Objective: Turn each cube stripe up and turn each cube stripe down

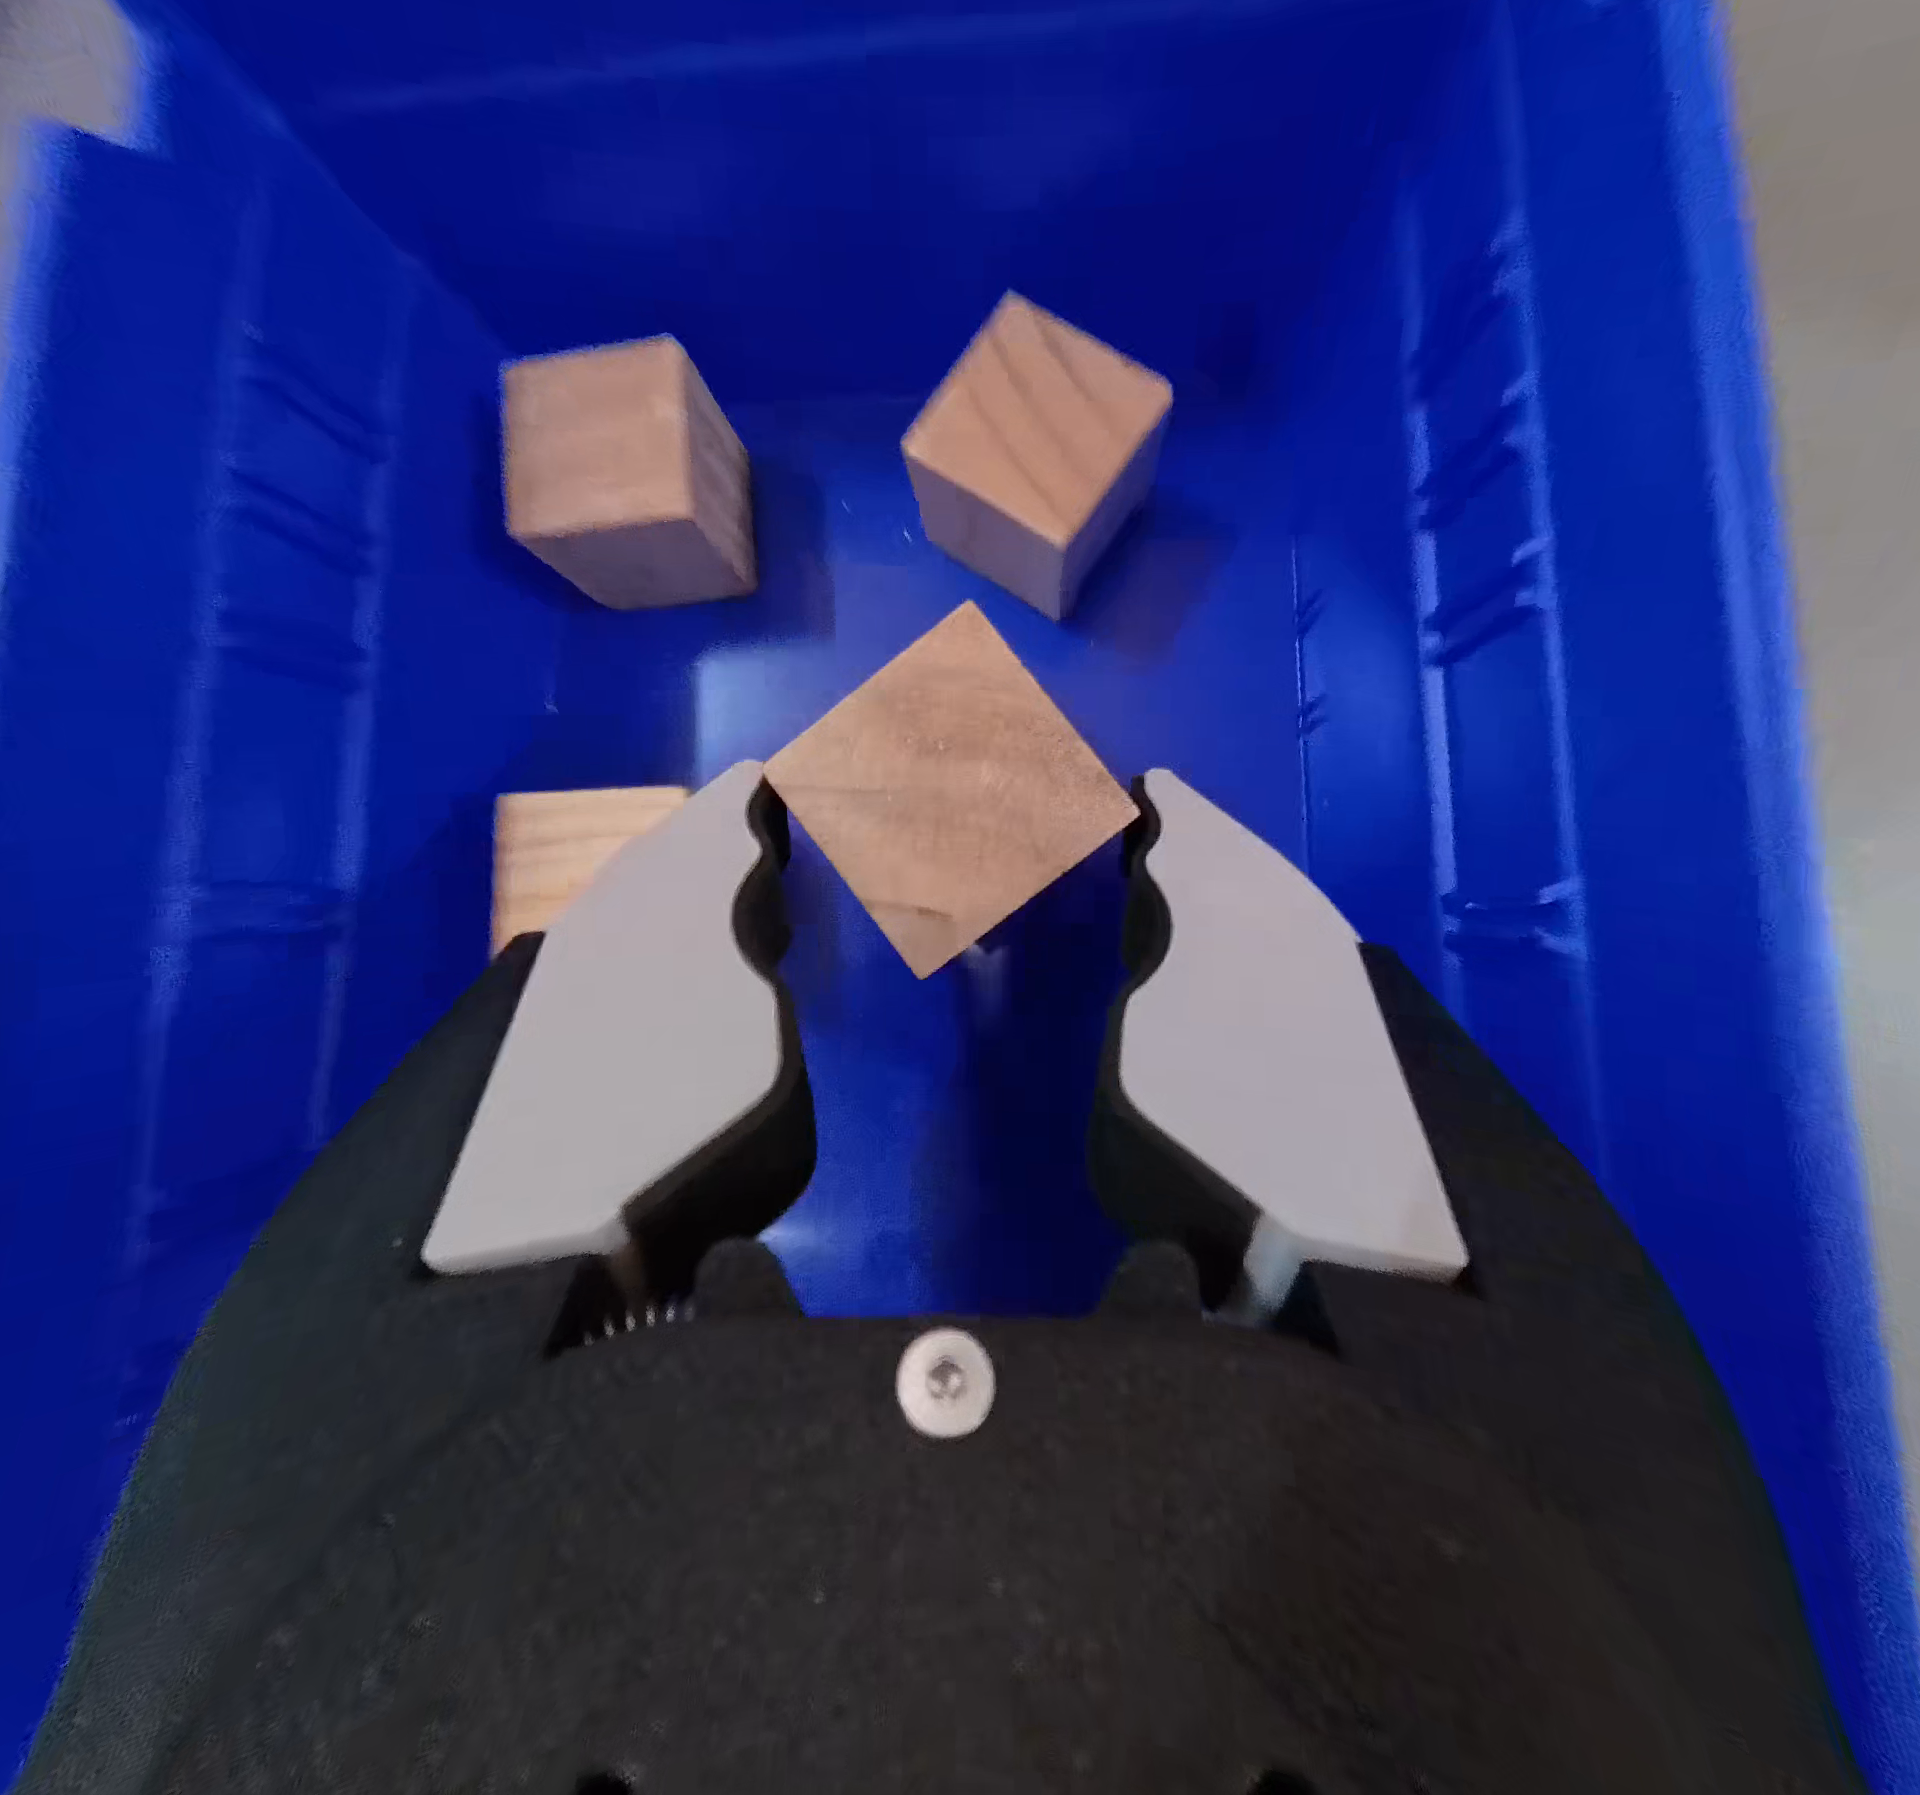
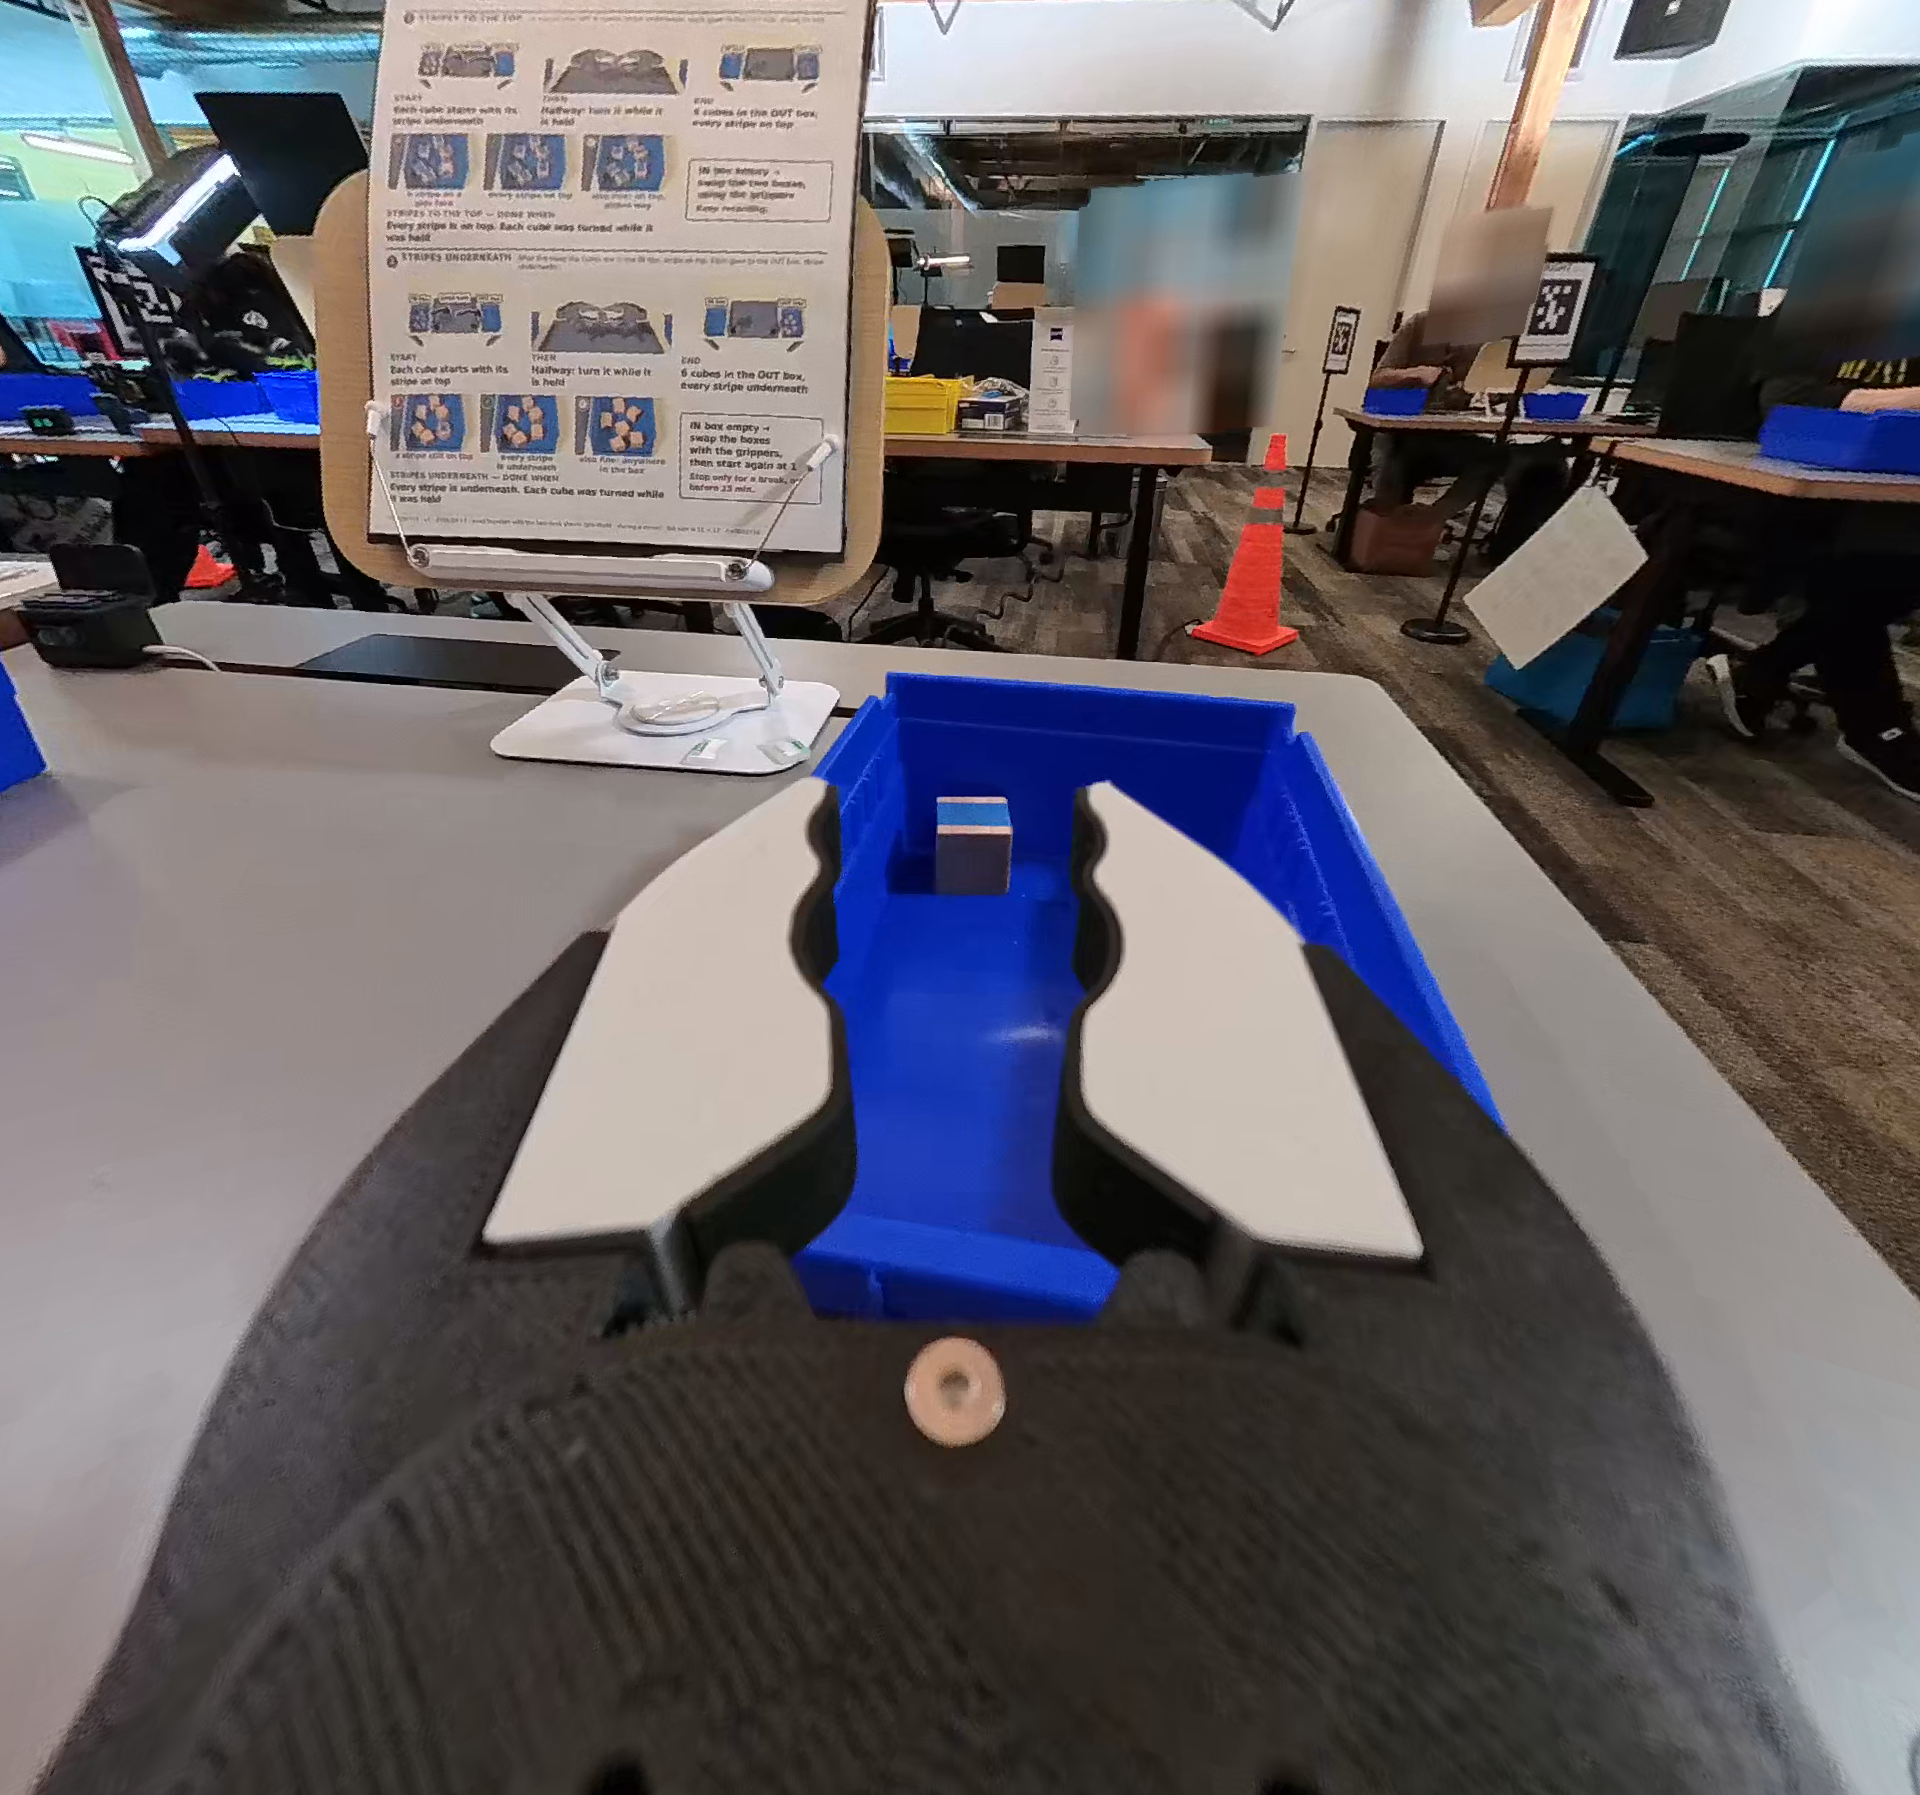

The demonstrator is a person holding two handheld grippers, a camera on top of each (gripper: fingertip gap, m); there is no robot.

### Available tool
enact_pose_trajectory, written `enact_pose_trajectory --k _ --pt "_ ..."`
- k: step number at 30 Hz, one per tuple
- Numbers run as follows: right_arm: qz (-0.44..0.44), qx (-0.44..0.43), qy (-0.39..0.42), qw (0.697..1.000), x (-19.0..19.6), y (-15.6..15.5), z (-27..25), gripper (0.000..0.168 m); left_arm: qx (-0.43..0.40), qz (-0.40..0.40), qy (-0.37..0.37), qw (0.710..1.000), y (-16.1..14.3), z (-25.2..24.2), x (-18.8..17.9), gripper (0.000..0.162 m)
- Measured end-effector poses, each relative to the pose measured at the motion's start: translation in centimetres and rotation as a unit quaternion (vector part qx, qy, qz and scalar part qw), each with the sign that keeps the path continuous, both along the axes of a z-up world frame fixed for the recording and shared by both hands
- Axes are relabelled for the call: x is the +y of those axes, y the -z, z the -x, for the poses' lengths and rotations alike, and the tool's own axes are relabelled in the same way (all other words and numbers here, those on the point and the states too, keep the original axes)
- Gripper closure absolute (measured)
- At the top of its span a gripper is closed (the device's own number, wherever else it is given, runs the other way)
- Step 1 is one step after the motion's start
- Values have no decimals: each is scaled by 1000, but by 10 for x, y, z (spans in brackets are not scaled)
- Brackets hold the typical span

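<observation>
Left wrist view is showing the left hand-held gripper (image 1: 951,795) pinching a wooden cube (image 1: 948,779) by two opposite corners, risking it slipping; the right hand-held gripper (image 2: 956,800) is hovering wide, empty.

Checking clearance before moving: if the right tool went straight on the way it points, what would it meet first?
The right tool is open and empty, aimed into the blue bin. Its line looks free down to the striped cube near the far wall; depth is unclear, so it might meet the bin floor first.
</observation>
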State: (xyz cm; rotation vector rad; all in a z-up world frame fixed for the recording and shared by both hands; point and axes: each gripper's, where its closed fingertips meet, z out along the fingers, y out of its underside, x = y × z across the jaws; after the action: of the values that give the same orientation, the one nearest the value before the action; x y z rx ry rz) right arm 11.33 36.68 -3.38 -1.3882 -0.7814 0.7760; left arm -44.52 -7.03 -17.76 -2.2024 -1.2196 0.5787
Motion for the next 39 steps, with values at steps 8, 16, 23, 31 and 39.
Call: enact_pose_trajectory --k 8,16,23,31,39 --pt "-38 -4 -34 999 -26 -6 36 110 140 -278 122 943 -150 -49 68 99" --pt "-142 5 -166 976 -107 -19 98 93 -150 -641 437 613 -247 -281 184 100" --pt "-342 32 -199 918 -185 -23 120 109 -397 -618 465 494 -177 -396 230 100" --pt "-416 -21 -254 873 -211 12 136 101 -515 -595 422 451 -133 -413 222 100" --pt "-493 -104 -280 817 -224 45 138 110 -552 -496 471 478 -103 -436 217 100"
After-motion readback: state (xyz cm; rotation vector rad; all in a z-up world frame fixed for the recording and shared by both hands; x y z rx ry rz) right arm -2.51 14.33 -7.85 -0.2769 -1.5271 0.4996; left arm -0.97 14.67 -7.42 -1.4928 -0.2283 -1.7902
